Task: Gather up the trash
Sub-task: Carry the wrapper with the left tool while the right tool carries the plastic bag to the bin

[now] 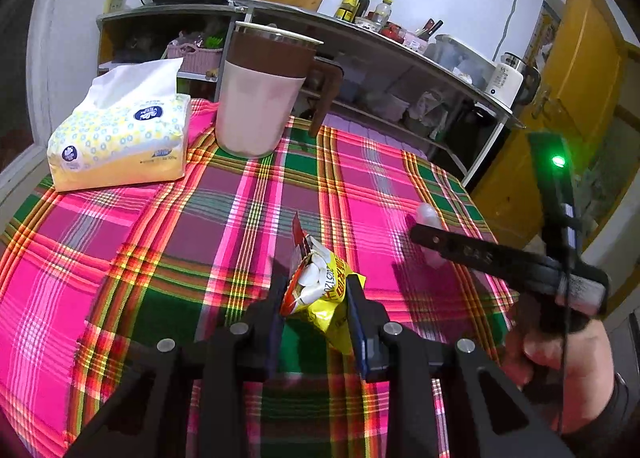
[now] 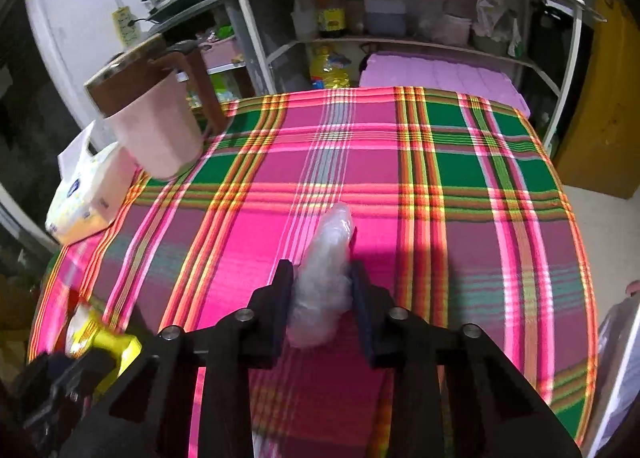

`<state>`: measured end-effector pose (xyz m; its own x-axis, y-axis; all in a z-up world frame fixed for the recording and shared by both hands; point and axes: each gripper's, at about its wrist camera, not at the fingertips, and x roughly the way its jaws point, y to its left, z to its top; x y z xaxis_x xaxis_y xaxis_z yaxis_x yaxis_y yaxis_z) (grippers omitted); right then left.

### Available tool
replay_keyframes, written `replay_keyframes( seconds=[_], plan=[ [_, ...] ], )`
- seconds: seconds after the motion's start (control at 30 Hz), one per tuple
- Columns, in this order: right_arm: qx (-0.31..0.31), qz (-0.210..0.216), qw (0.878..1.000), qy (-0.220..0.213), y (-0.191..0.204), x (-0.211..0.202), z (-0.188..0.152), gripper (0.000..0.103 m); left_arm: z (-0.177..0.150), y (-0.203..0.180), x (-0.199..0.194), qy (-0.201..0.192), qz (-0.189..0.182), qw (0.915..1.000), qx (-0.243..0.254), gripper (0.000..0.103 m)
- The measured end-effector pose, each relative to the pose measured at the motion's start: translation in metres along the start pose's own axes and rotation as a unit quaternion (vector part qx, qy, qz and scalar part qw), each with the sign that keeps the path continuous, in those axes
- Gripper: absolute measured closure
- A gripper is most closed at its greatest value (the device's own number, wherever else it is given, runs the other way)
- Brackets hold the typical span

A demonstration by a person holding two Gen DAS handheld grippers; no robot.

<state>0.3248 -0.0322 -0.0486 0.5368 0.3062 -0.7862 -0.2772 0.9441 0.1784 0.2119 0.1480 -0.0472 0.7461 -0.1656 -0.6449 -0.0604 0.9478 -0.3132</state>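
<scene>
The left gripper (image 1: pixel 316 290) is pinching one crinkly yellow-and-red snack wrapper (image 1: pixel 320 290), holding it just above the plaid tablecloth (image 1: pixel 160 238). The right gripper (image 2: pixel 322 278) is squeezing one crumpled clear plastic wad (image 2: pixel 326 270) lying on the cloth, pads pressing both its sides. Standing at the far edge are one smooth pink-and-brown jug (image 1: pixel 260 97) and one soft tissue pack (image 1: pixel 120 137).
</scene>
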Motion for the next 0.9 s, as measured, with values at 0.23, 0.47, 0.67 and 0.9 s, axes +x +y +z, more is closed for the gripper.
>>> replay_keyframes(
  seconds=[0.23,0.47,0.67,0.9],
  plan=[
    [-0.016,0.013,1.0,-0.02,-0.003,-0.049,-0.027,0.073,-0.007,-0.019,-0.013,-0.004,0.005,0.9998,0.02,0.074],
    [-0.012,0.03,0.999,-0.027,-0.016,-0.092,-0.063,0.073,-0.024,-0.06,-0.032,-0.003,-0.008,0.9984,0.056,0.074],
    [-0.02,0.032,0.998,-0.04,-0.026,-0.129,-0.091,0.073,-0.04,-0.096,-0.055,-0.008,-0.025,0.9959,0.086,0.074],
    [-0.02,0.03,0.998,-0.058,-0.041,-0.164,-0.115,0.073,-0.056,-0.124,-0.078,-0.009,-0.035,0.9943,0.1,0.074]
  ],
)
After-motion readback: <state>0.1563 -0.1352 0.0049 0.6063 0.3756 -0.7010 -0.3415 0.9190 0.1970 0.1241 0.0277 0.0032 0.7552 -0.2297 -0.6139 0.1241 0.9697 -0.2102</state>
